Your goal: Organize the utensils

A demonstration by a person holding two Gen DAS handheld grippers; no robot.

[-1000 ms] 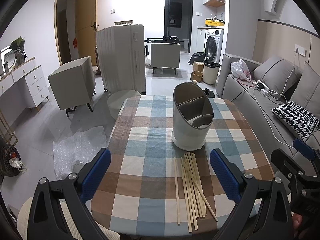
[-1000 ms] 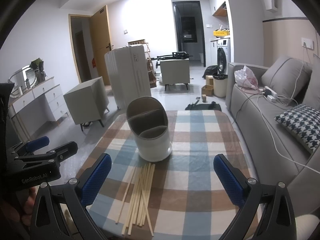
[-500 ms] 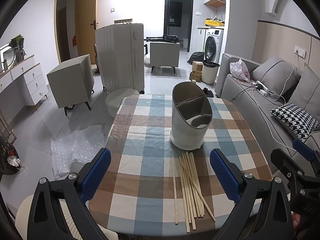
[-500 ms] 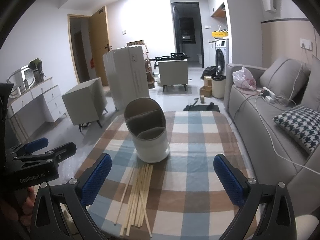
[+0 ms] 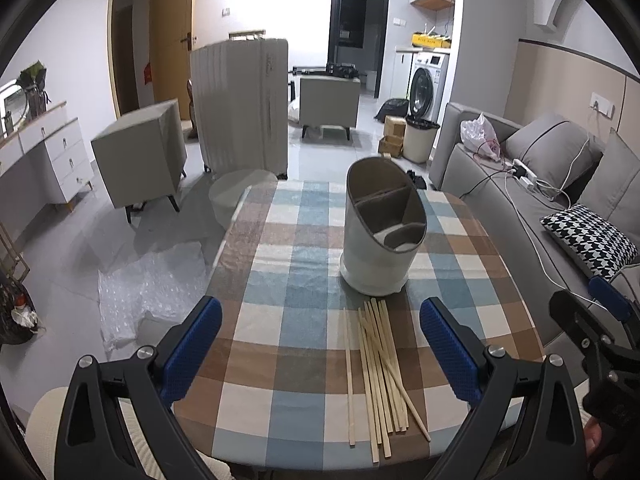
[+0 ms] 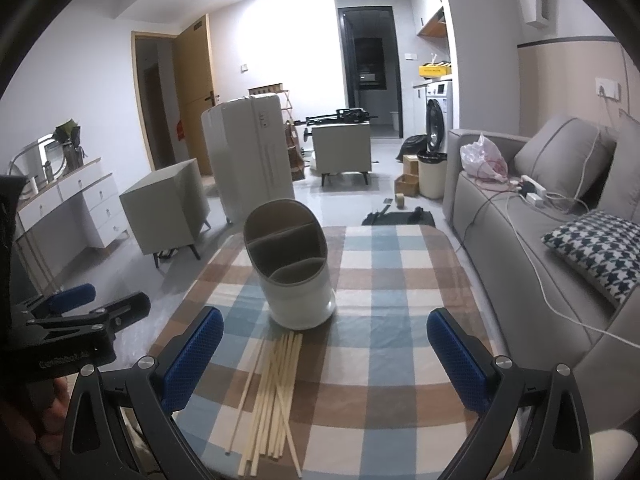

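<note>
Holding both tools above the near edge of the table (image 5: 280,364), you have the left gripper (image 5: 320,344) and the right gripper (image 6: 324,352) spread wide and empty, their blue pads (image 6: 192,356) finely dimpled on black frames. The chopsticks (image 5: 378,376), thin pale wooden sticks, lie in a loose bundle on the checked cloth, a few crossing, their far tips just short of the utensil holder (image 5: 380,240). That holder is a smooth, off-white oval tub with a slanted rim and three compartments, standing upright. Faint white lettering on the left tool's body is too blurred to read. Around you are a grey sofa (image 6: 532,240), a ribbed pale suitcase (image 5: 240,104), and a glossy tiled floor.
</note>
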